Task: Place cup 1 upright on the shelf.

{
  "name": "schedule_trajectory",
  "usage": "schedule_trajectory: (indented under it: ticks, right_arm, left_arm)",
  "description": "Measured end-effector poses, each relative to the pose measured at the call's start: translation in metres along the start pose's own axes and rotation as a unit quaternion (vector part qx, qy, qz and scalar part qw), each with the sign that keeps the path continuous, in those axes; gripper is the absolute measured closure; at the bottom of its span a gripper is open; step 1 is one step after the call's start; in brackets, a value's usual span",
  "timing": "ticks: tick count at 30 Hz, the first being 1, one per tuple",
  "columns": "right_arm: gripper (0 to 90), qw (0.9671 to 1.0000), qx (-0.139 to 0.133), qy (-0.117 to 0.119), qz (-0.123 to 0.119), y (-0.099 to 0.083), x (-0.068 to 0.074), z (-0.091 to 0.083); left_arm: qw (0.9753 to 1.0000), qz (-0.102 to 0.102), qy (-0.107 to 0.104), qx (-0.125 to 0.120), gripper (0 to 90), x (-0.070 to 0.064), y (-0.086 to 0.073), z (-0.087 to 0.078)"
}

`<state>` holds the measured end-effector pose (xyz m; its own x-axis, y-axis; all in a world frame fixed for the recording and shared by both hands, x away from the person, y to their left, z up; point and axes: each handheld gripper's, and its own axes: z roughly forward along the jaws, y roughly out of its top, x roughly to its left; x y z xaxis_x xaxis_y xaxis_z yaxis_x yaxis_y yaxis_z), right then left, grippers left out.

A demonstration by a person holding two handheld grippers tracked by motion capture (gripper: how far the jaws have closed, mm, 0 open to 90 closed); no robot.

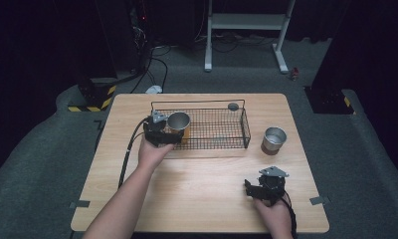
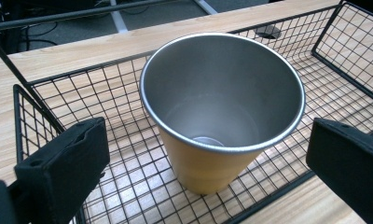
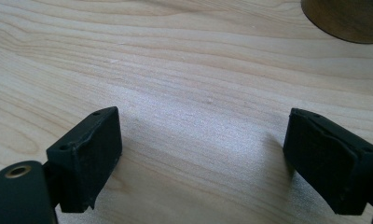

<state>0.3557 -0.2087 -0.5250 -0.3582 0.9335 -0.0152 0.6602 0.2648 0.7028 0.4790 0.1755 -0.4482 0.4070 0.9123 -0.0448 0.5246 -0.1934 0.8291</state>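
Observation:
A metal cup with an orange outside stands upright on the mesh floor at the left end of a black wire basket. My left gripper is at the basket's near-left corner and is open, one jaw on each side of the cup with a gap to it. A second metal cup, brown outside, stands on the table to the right of the basket. My right gripper rests open low over the wooden table, in front of that cup.
The basket lies across the far middle of the table. A round grey grommet sits in the tabletop behind it. Beyond the table are a white stand and cables on grey carpet.

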Motion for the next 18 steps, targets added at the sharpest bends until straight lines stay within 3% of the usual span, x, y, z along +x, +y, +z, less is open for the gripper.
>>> schedule_trajectory:
  ticks: [18]
  right_arm:
    - [11.2,1.0,0.0,0.0,0.0,0.0,0.0,0.0]
  left_arm:
    - [0.9999,0.005,-0.013,-0.002,0.6,-0.001,-0.013,-0.017]
